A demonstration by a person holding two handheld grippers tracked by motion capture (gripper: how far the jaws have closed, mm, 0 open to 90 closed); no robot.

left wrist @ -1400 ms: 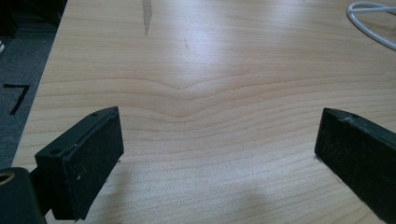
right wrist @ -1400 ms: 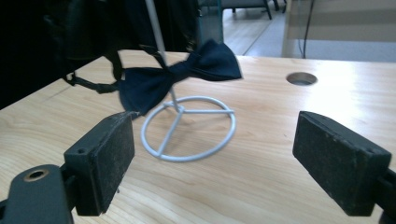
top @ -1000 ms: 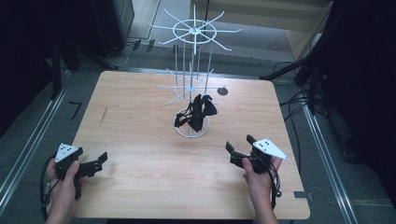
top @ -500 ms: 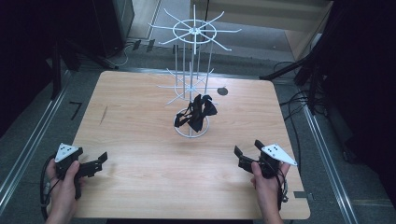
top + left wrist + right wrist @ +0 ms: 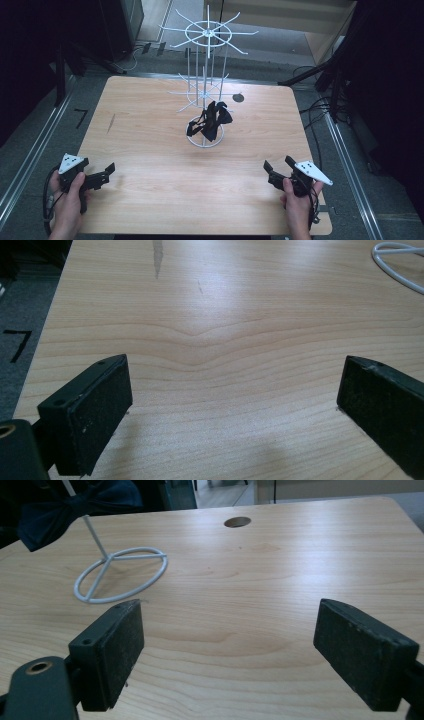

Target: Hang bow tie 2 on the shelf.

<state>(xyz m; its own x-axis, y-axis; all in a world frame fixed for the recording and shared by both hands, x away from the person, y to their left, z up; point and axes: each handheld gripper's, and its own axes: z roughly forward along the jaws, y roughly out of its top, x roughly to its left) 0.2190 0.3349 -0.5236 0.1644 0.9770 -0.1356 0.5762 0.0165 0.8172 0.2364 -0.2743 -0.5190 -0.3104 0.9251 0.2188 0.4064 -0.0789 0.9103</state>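
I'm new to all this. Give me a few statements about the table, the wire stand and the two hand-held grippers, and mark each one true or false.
1. Both grippers are open. True: the left gripper and the right gripper have their jaws spread, with nothing between them.
2. A black bow tie hangs on the wire stand. True.
3. The stand lies tipped over. False: it stands upright on its ring base.
4. The right gripper touches the stand. False: it is well apart, near the table edge.

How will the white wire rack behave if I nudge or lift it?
The white wire rack is tall on a small ring base, so a high push would probably tip it. Thin wire suggests it is light. The black bow tie hanging low would likely swing.
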